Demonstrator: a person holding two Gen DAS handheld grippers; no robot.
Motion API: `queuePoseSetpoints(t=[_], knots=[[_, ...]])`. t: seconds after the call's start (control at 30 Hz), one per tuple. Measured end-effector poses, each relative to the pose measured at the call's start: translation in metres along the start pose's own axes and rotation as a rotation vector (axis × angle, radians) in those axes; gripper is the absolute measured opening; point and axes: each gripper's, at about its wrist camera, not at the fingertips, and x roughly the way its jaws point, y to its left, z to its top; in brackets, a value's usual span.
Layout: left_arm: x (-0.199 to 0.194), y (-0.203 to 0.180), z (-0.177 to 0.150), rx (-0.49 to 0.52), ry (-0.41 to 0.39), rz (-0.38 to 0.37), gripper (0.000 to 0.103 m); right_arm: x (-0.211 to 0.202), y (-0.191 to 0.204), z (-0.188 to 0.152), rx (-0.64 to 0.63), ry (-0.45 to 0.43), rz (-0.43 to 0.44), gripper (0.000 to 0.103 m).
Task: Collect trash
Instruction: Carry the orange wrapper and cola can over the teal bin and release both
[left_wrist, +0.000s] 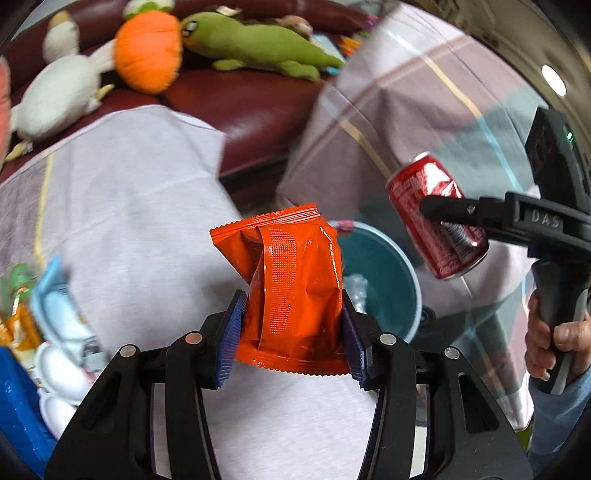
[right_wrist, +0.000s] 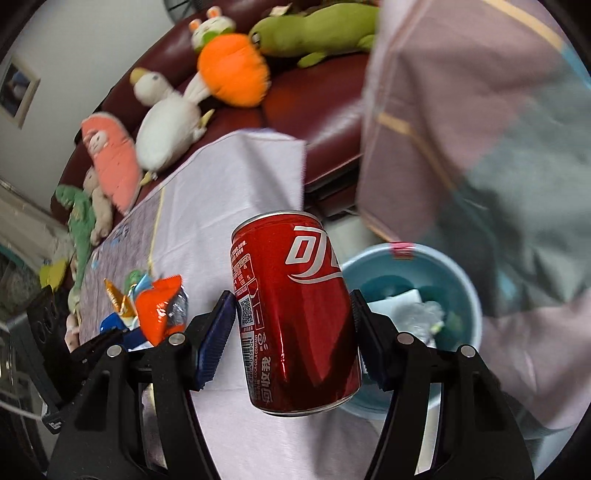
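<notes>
Both hands carry trash at once, and I think this is to save a trip: each gripper has one piece, and the bin (right_wrist: 469, 295) stands low beside the counter (left_wrist: 140, 206), just ahead of them. The left gripper (left_wrist: 291, 332) holds an orange wrapper (left_wrist: 291, 280), the fingers (left_wrist: 232, 328) pressing its lower half from both sides, so the thin foil is pinched into a fold and cannot slip. The wrapper stands upright in the grip, its long axis along the fingers, one sealed edge up and away from the camera, the other down near the palm of the tool. The right gripper (right_wrist: 291, 332) is closed on a red can (right_wrist: 295, 314) — the pads sit on the round wall, about the middle, which seems the sure way to keep a smooth cylinder. The can's long axis also runs along the fingers, slightly tilted; I cannot tell which end is the top. In the left view the same can hangs in the air above the bin's far side, leaning, with a hand (left_wrist: 554, 339) on the handle below. The bin already has some crumpled pieces inside. More wrappers (right_wrist: 159, 310) lie on the counter, at the left. Toys (right_wrist: 232, 70) rest on the sofa (left_wrist: 258, 103) behind.
</notes>
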Motion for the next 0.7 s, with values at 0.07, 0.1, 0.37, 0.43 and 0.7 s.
queuePoseSetpoints(t=[0.07, 0.1, 0.37, 0.43, 0.7], knots=[[0.011, -0.013, 0.001, 0.024, 0.02, -0.004, 0.05, -0.003, -0.011, -0.003, 0.014, -0.002, -0.004, 0.06], [0.02, -0.022, 0.002, 0.041, 0.035, -0.005, 0.05, -0.003, -0.016, -0.005, 0.021, -0.001, -0.006, 0.06], [0.066, -0.058, -0.002, 0.099, 0.126, -0.015, 0.06, 0.004, -0.059, -0.013, 0.1, 0.006, -0.007, 0.06], [0.071, -0.064, -0.003, 0.115, 0.127, -0.008, 0.068, 0.006, -0.066, -0.014, 0.112, 0.01, -0.01, 0.06], [0.077, -0.061, -0.009, 0.109, 0.151, 0.001, 0.088, 0.017, -0.078, -0.015, 0.13, 0.029, -0.012, 0.06]])
